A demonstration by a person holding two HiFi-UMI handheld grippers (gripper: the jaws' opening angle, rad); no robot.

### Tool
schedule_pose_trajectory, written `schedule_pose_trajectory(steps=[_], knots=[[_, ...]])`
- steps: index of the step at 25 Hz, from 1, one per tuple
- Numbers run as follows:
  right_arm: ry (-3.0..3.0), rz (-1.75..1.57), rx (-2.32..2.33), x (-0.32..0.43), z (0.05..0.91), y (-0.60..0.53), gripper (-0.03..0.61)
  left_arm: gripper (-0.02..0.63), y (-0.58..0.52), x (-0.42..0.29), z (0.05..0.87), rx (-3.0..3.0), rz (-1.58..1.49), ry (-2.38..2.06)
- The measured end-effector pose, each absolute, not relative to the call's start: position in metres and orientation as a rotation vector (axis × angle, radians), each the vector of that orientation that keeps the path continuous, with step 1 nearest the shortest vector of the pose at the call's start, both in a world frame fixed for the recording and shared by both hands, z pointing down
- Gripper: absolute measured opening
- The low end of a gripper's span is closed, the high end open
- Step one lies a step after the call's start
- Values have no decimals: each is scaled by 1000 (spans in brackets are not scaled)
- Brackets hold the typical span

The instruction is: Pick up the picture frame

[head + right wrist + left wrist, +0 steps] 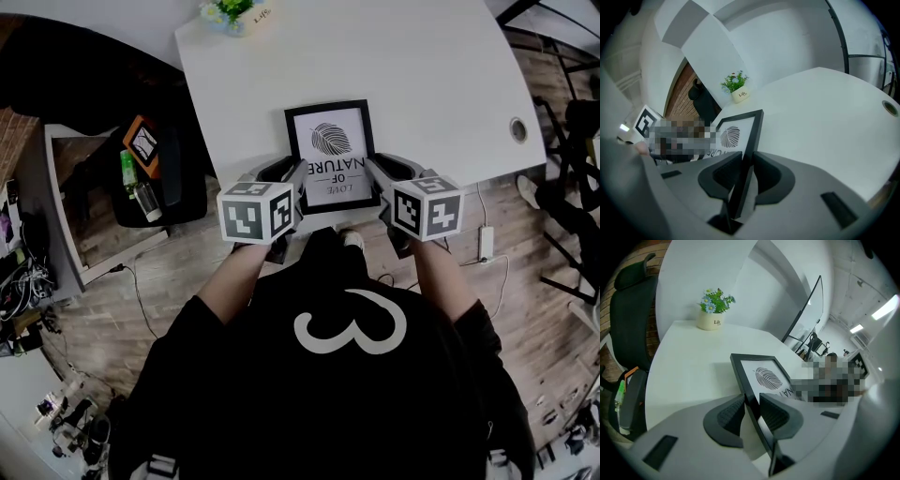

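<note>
The picture frame is black, with a white leaf print, and sits at the near edge of the white table. My left gripper grips its left border and my right gripper its right border. In the left gripper view the thin black border runs between the ribbed pads of the left gripper, which press on it. In the right gripper view the frame stands edge-on between the jaws of the right gripper. I cannot tell whether the frame is off the table.
A small pot of flowers stands at the table's far edge, also in the gripper views. A cable hole is at the table's right. A black office chair holding small items stands left of the table.
</note>
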State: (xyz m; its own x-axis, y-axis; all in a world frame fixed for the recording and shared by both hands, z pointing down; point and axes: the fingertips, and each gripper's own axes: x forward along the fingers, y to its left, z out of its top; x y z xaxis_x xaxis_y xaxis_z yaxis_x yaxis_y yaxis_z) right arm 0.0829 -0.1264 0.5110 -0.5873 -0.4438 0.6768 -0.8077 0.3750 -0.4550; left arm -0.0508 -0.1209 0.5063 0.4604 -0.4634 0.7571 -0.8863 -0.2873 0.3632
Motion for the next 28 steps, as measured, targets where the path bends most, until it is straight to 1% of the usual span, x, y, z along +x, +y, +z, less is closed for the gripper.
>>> schedule_pose_trajectory(steps=[15,28], knots=[[-2340,937,1093,123,454,-91,92,106,-82,-11,454,1980,574,-1224],[-2439,779,1096,123,398,-83,94,104,-68,-12,396,2059,436,-1326]])
